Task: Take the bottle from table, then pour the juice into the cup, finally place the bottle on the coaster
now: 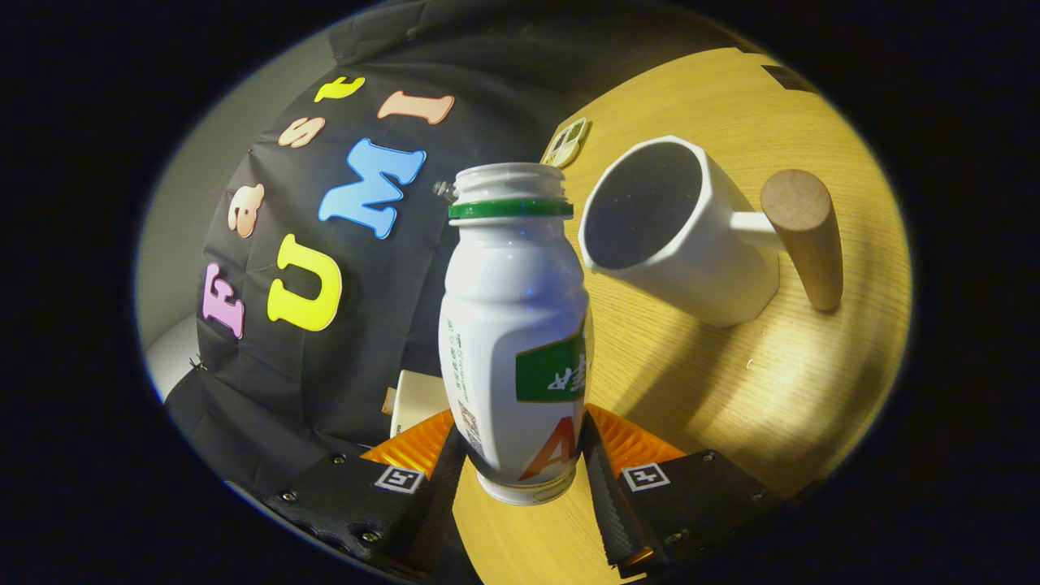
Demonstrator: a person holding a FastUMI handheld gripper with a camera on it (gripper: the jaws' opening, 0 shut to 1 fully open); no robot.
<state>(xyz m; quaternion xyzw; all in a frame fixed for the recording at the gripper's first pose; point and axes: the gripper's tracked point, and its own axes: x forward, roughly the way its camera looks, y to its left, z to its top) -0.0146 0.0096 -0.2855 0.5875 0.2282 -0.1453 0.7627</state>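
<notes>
- The tongs (520, 455) are closed on the lower part of the bottle (513, 325), one finger on each side.
- The bottle is open, without cap, and seems lifted off the surface (731, 390); so the taking looks done.
- The cup (674, 236) is just beside the bottle's neck; I cannot tell if juice is inside.
- Pouring and placing on the coaster are probably left.

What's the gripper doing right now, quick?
Gripper: closed on the white plastic bottle with the green neck ring, cap off, tilted beside the white mug with the wooden handle.
</notes>
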